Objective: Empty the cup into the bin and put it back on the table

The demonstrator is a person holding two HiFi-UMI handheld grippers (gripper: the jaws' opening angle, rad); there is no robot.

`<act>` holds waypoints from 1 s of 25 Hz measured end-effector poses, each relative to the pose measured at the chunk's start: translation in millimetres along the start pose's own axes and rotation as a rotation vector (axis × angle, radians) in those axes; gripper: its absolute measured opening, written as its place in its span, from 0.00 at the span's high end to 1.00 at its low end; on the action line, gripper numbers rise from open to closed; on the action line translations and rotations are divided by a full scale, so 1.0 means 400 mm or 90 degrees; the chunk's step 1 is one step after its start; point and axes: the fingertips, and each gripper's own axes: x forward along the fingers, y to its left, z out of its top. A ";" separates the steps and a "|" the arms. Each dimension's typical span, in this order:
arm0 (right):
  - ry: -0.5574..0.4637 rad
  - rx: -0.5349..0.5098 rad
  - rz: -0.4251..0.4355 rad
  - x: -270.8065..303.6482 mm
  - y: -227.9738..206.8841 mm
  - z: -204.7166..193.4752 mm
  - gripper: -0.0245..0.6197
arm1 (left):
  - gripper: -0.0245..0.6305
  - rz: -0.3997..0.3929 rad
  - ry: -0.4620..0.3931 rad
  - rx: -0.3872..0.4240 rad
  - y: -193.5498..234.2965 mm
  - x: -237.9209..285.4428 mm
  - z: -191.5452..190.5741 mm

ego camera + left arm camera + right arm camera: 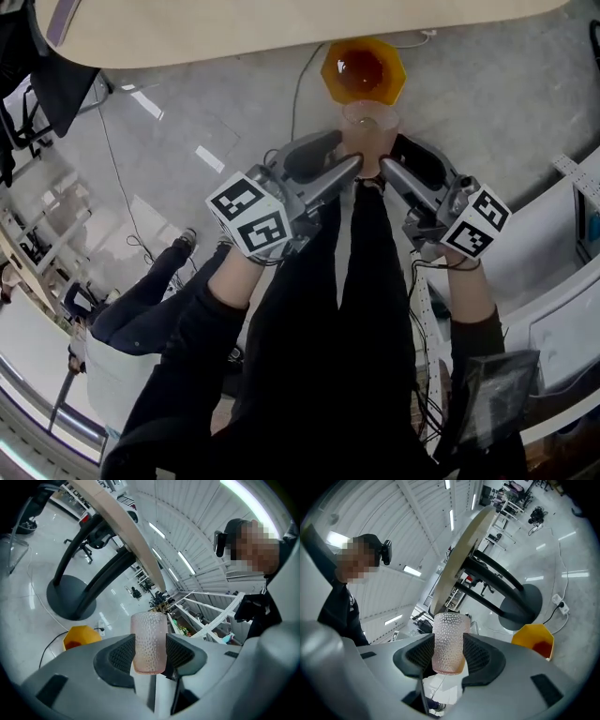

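— Peering past those arms, how much of the cup (370,116) can you actually see?

— Little, from the head view. Only its clear rim and a strip of wall show, because the two sets of jaw tips meet over the rest. Whether it holds anything, I can't tell. The table (281,28) is cut off at 12 o'clock, just a pale edge of its top.

— And the grippers?

— Both are clamped on that one cup. The left gripper (150,649) comes in from 8 o'clock with its dark textured pads (123,654) pressed against the cup's sides. The right gripper (449,652) comes in from 4 o'clock and squeezes it the same way. In both gripper views the cup's near end is partly hidden by the grey jaw bodies.

— What does it look like?

— A straight, see-through tumbler covered in small dimples. It has a faint pink tint that turns orange at the end nearest the jaw roots.

— Where is it?

— It is held in the air over the grey floor (487,103), off the table. The yellow bin (364,67) sits just beyond it at 12 o'clock, with something dark reddish in its bottom.
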 end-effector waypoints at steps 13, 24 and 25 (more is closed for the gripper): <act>-0.020 0.088 -0.039 0.035 -0.209 -0.092 0.66 | 0.64 0.035 -0.001 -0.089 0.194 0.084 -0.092; -0.037 0.129 -0.059 0.031 -0.216 -0.090 0.66 | 0.64 0.046 0.006 -0.113 0.196 0.093 -0.089; -0.038 0.132 -0.060 0.031 -0.218 -0.089 0.66 | 0.64 0.047 0.006 -0.119 0.198 0.094 -0.089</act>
